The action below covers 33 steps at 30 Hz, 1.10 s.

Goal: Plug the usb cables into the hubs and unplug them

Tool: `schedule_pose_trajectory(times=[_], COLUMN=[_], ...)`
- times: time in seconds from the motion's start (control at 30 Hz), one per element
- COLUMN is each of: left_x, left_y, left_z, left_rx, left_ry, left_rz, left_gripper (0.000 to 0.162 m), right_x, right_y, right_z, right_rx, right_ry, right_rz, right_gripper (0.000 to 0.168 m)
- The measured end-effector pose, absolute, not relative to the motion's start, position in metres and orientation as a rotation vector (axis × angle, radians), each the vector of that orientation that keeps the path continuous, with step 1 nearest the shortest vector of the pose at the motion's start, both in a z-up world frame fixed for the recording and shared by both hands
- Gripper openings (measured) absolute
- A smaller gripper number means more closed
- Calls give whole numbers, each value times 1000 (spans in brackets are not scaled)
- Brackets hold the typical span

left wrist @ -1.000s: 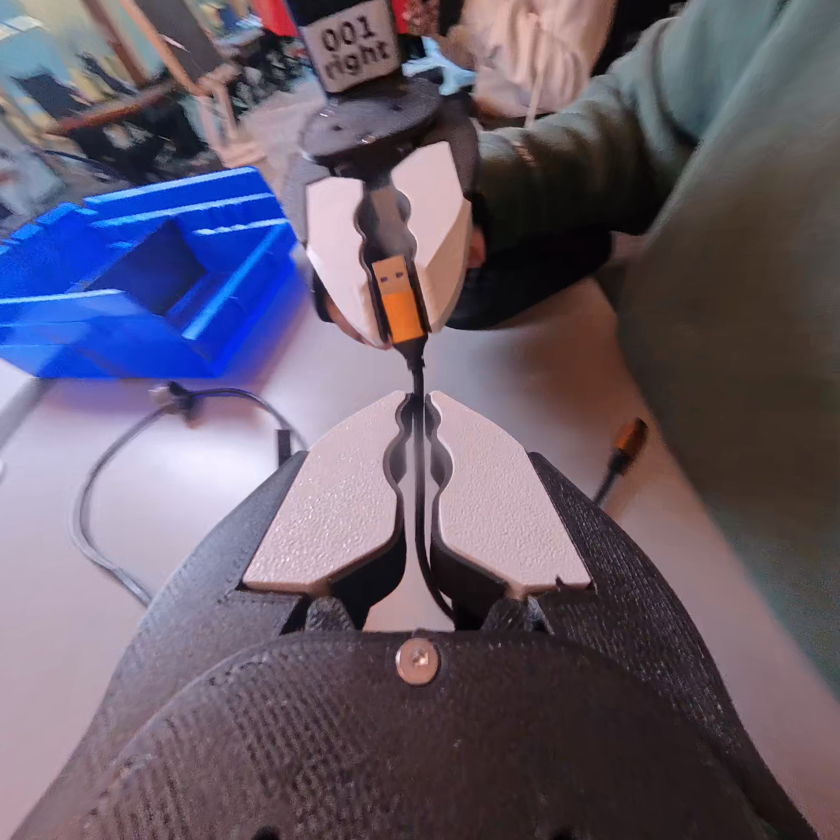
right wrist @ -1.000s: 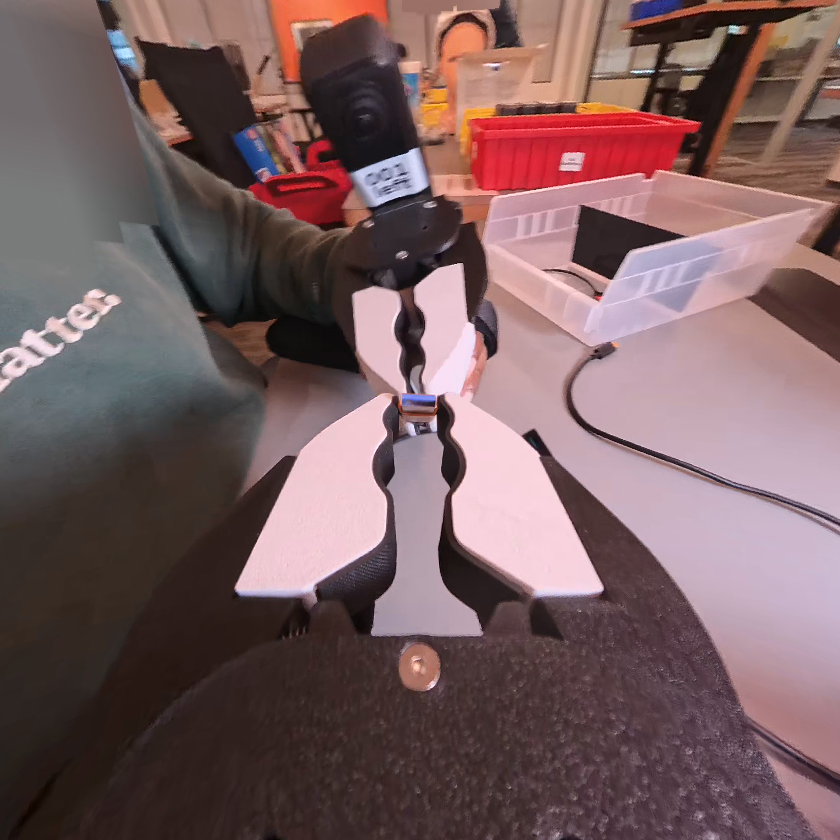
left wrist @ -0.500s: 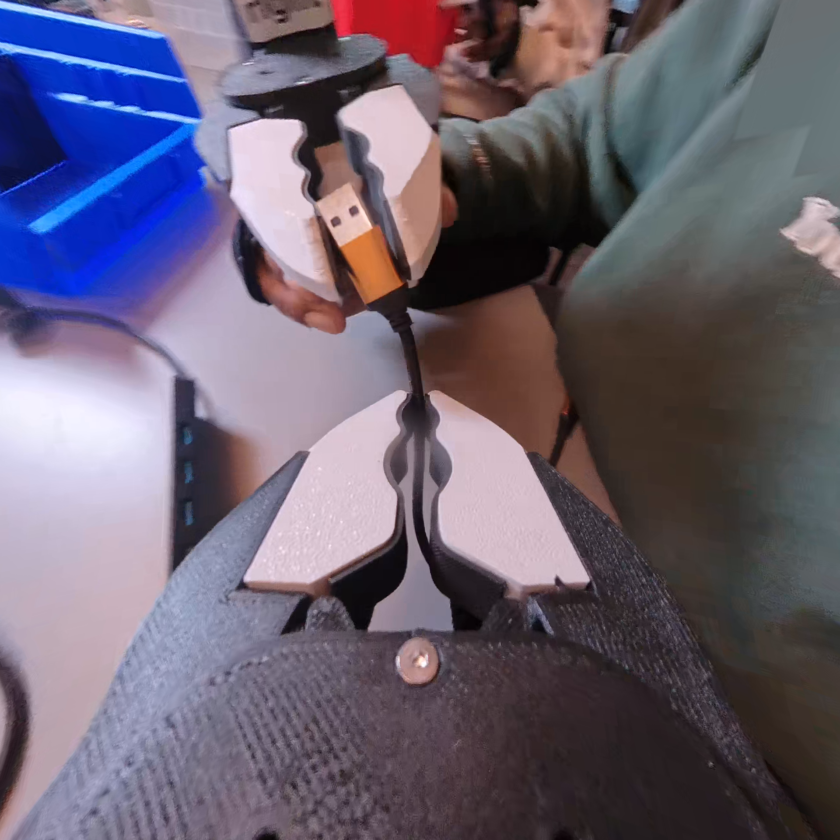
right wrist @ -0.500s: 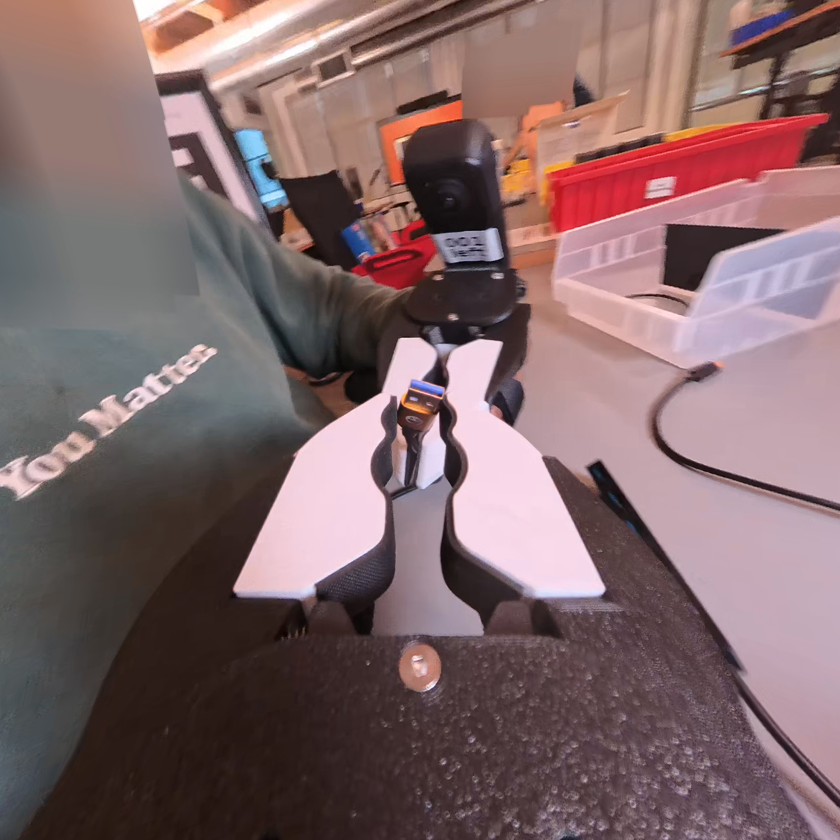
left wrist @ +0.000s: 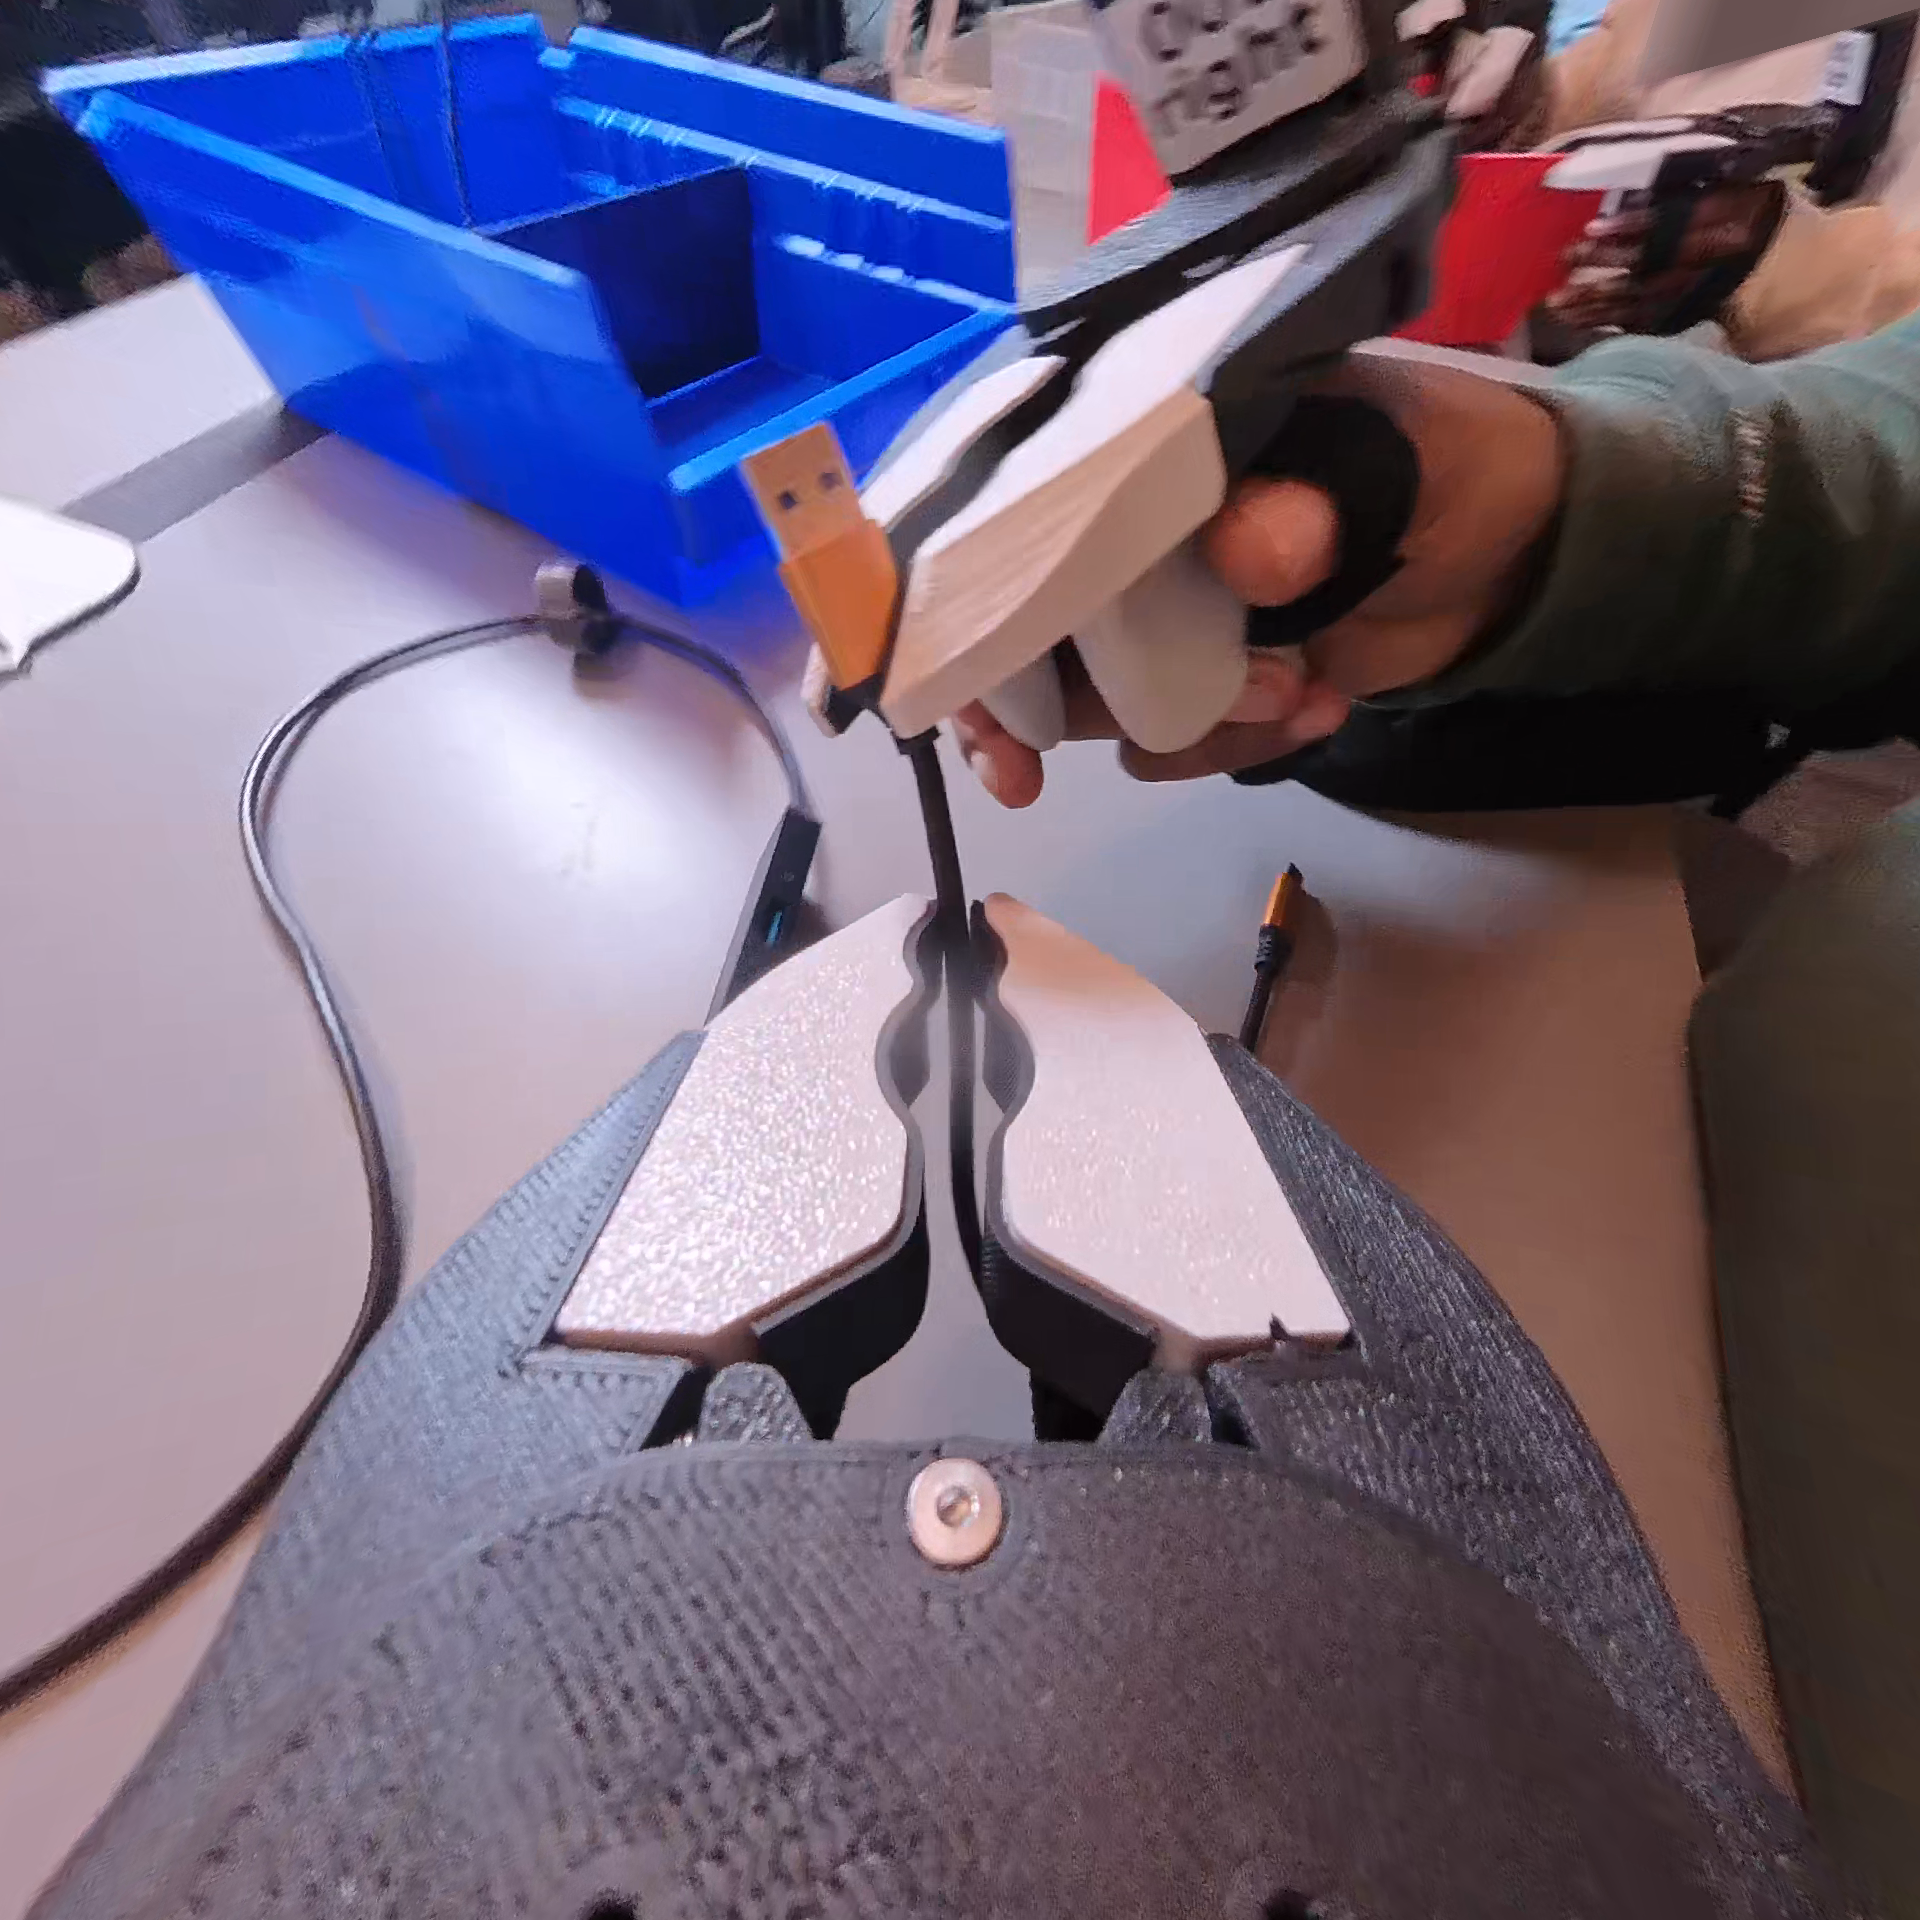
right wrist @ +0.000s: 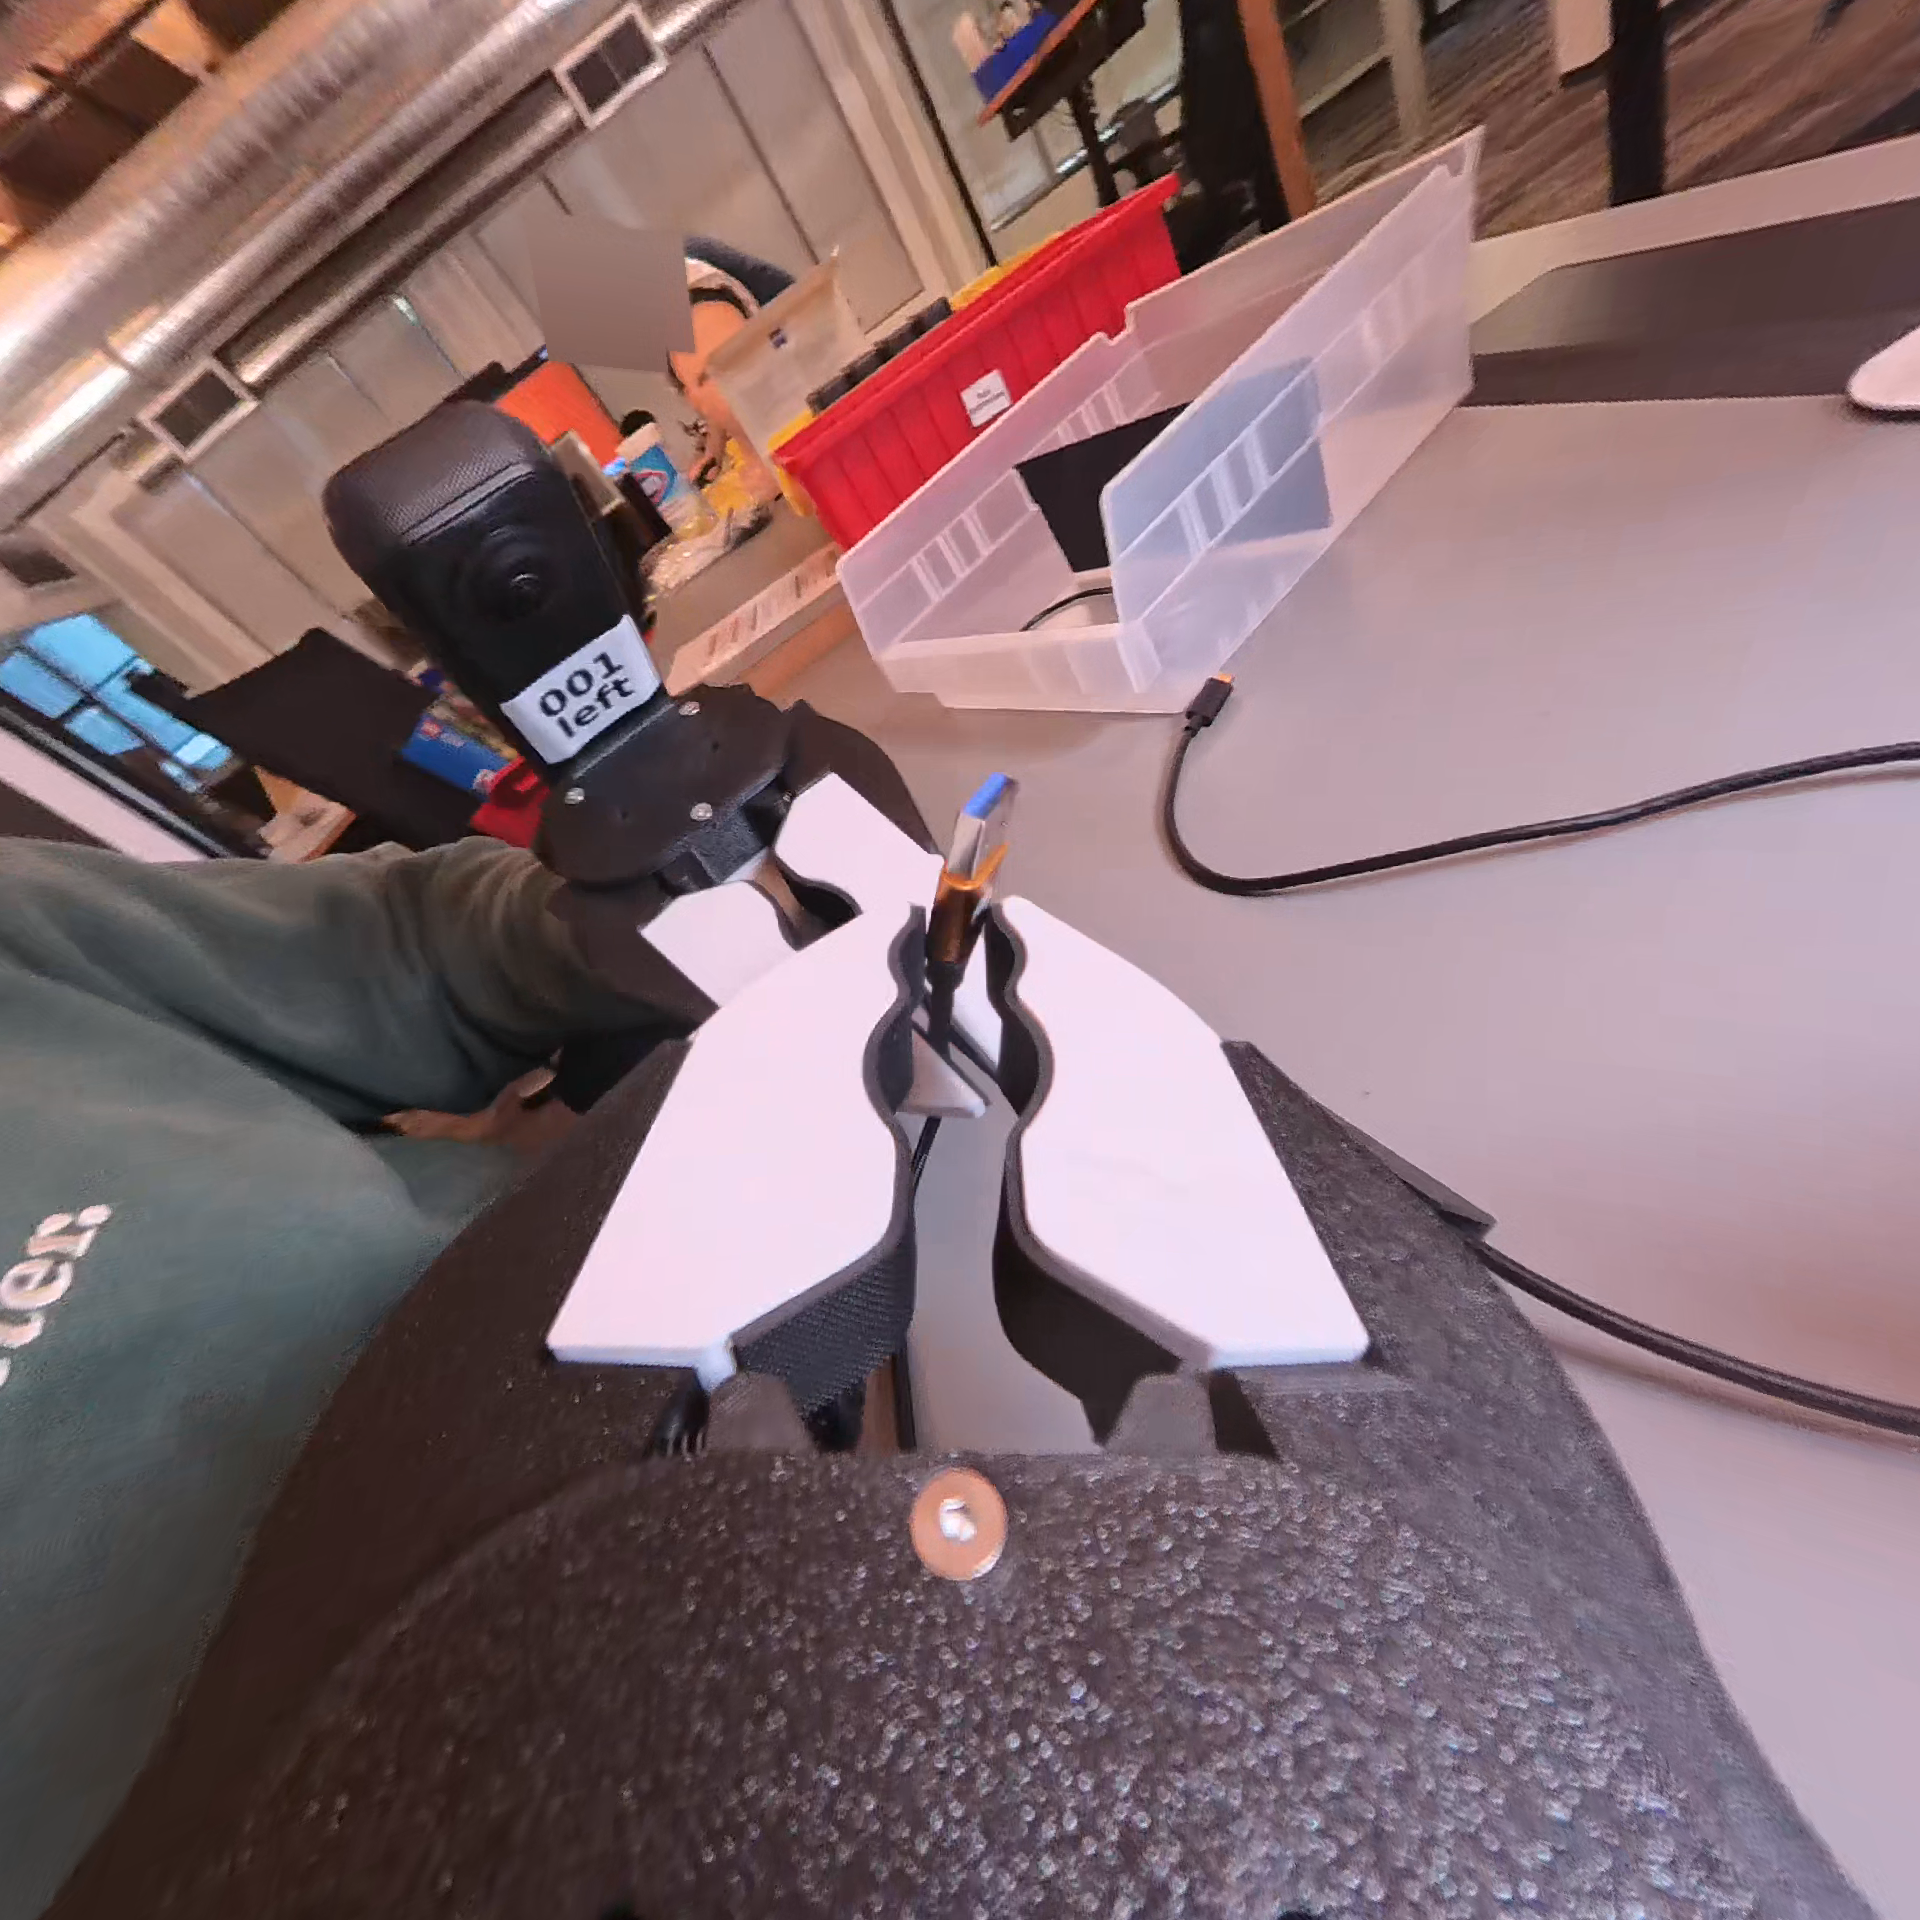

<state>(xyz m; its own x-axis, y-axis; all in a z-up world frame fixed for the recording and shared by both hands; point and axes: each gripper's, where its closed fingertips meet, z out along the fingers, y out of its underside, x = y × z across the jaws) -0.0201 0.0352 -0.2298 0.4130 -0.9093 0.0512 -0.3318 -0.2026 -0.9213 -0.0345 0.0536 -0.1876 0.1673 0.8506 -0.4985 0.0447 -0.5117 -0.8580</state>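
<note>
My right gripper [right wrist: 958,920] is shut on the orange USB plug [right wrist: 975,857], whose metal end points up and away. In the left wrist view the right gripper [left wrist: 868,717] holds that plug [left wrist: 831,551] above the table, tilted toward the blue bin. My left gripper [left wrist: 954,914] is shut on the plug's black cable [left wrist: 935,821] just below it. A black hub [left wrist: 774,914] lies on the table, partly hidden by my left fingers. Its cable [left wrist: 312,935] loops left. A second orange connector [left wrist: 1280,914] lies on the table to the right.
A blue divided bin [left wrist: 540,301] stands at the back left. In the right wrist view a clear bin [right wrist: 1195,520] and a red bin [right wrist: 966,416] stand beyond, and a black cable [right wrist: 1455,842] crosses the grey table. The person's green sleeve [left wrist: 1714,520] is at the right. About 4 centimeters separates my left fingertips from my right. The black hub [left wrist: 774,914] is about 6 centimeters from my left fingertips.
The right gripper has swung to the right and tilted over, so the plug now leans toward the blue bin. The left gripper still pinches the cable. Both views now look more across the table.
</note>
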Motion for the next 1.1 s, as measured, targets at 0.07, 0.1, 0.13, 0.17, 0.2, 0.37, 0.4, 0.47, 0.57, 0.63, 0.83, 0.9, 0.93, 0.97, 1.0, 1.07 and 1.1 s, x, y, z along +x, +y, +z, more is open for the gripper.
schedule_pose_trajectory(times=[0.07,0.1,0.13,0.17,0.2,0.37,0.4,0.47,0.57,0.63,0.83,0.9,0.93,0.97,1.0,1.07,1.1], left_x=[-16,-17,-19,-23,-28,-36,-33,-28,-21,-18,-13,-13,-14,-14,-15,-17,-19], left_y=[24,19,17,16,17,27,24,14,-13,-20,-47,-51,-51,-49,-47,-37,-31], left_z=[-223,-219,-213,-207,-203,-198,-195,-189,-192,-200,-216,-218,-218,-217,-216,-212,-209], left_rx=[-1658,-1635,-1605,-1576,-1559,-1445,-1385,-1259,-1135,-1206,-1249,-1239,-1240,-1246,-1256,-1286,-1305], left_ry=[1170,1217,1241,1252,1263,1296,1323,1386,1506,1526,1605,1634,1638,1634,1623,1564,1530], left_rz=[-826,-849,-860,-862,-860,-685,-647,-584,-635,-770,-1056,-1049,-1042,-1031,-1022,-999,-993], left_gripper=[12,17,23,26,27,28,30,32,37,38,25,20,20,19,18,14,9], right_x=[-32,-29,-24,-18,-13,-7,-9,-15,-21,-21,-19,-18,-18,-19,-19,-22,-24], right_y=[46,40,32,28,25,-2,-10,-22,-35,-45,-64,-68,-68,-67,-63,-51,-42], right_z=[-180,-174,-170,-170,-171,-178,-184,-194,-207,-217,-228,-232,-232,-232,-232,-227,-223], right_rx=[-1689,-1652,-1630,-1639,-1657,-1682,-1669,-1627,-1602,-1607,-1573,-1575,-1578,-1584,-1594,-1620,-1636], right_ry=[-943,-1025,-1123,-1212,-1285,-1528,-1589,-1676,-1772,-1858,-2030,-2068,-2063,-2049,-2028,-1929,-1851], right_rz=[1484,1528,1569,1585,1592,1891,1951,2032,2101,2089,2038,2014,2016,2013,1999,1973,1961], right_gripper=[10,9,8,8,8,8,8,8,8,8,8,8,8,8,8,9,10])
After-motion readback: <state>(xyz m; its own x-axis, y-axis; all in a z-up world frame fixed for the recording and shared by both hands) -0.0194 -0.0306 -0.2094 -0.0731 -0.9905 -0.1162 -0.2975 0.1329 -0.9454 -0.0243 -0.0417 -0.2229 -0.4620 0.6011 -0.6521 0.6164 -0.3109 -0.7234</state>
